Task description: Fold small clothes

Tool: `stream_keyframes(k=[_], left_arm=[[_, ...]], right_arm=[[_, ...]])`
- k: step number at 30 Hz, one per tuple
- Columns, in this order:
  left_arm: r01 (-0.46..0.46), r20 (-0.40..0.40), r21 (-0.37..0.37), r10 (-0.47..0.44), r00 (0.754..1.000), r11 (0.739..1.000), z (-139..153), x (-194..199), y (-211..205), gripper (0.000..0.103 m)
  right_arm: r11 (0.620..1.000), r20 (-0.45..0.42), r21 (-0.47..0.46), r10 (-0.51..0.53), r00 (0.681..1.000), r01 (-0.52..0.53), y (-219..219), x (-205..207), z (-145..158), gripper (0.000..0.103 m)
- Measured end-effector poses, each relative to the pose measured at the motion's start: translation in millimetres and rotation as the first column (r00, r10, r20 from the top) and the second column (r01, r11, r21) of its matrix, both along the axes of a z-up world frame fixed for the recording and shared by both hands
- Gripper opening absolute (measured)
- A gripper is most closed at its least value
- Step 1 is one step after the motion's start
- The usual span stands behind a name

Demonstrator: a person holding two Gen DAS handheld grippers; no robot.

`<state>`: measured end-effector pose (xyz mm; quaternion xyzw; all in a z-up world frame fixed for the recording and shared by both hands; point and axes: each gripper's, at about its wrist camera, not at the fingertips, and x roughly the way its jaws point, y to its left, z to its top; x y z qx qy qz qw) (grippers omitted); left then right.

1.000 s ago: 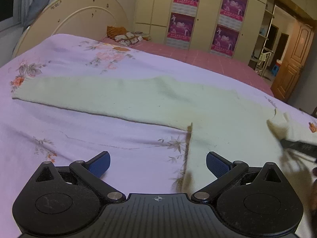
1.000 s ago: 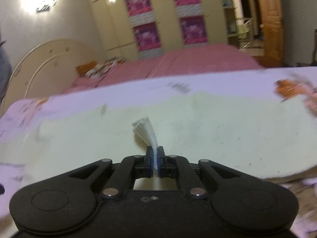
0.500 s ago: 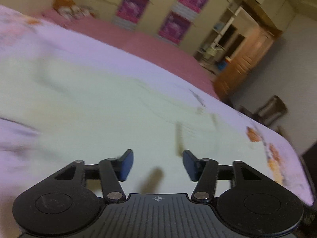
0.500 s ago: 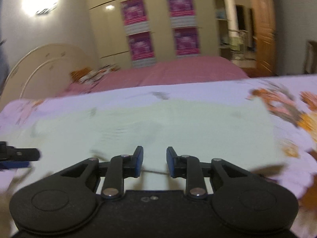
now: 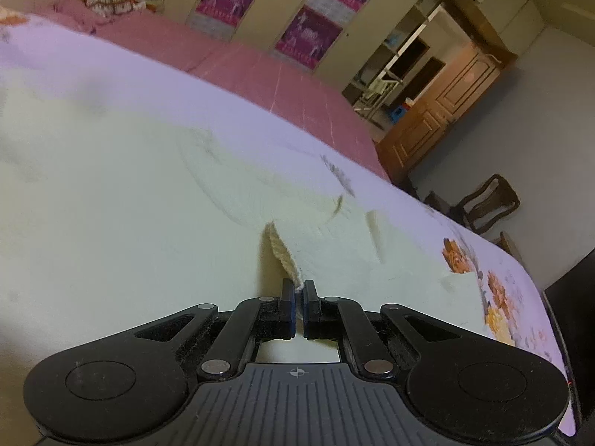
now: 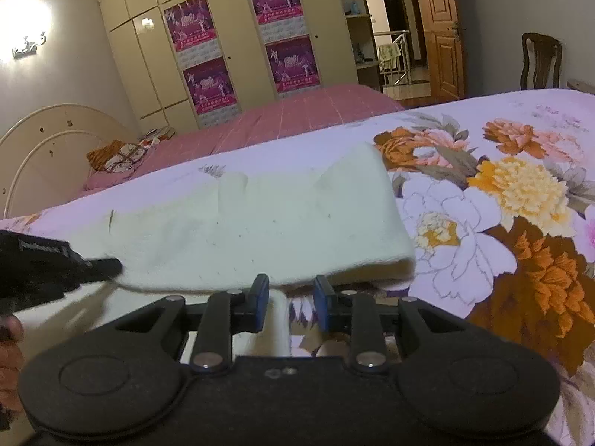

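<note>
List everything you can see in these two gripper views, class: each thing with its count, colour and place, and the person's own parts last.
garment: one, pale cream knit, spread on the near bed
floral sheet: one, lilac with orange flowers, covering the near bed
pink bed: one, behind
posters: four, magenta, on wardrobe doors
door: one, brown wood, far right
chair: one, dark wood, by the wall
left gripper: one, black, fingers shut on a garment edge
right gripper: one, black, blue fingers apart, at the garment's near edge
</note>
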<state>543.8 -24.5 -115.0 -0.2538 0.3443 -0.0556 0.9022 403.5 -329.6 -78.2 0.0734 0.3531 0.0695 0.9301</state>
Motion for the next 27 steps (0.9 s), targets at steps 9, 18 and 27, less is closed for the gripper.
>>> stream_keyframes(k=[9,18,27], left_arm=[[-0.103,-0.010,0.023,0.103,0.995,0.994,1.2,-15.2,69.3,0.003],[-0.153,-0.022,0.052,0.154,0.988,0.987,-9.0,-32.6,107.4,0.003],[-0.206,-0.021,0.049,0.207,0.978,0.977,-15.7,-55.3,147.8,0.003]], right_arm=[[0.999,-0.008,-0.004,0.039,0.999,-0.039,21.6,3.8,-2.0,0.029],[0.999,-0.012,-0.006,0.052,0.999,-0.052,31.3,3.7,-2.9,0.030],[0.999,-0.008,0.011,0.042,0.999,-0.042,27.7,5.1,-2.0,0.037]])
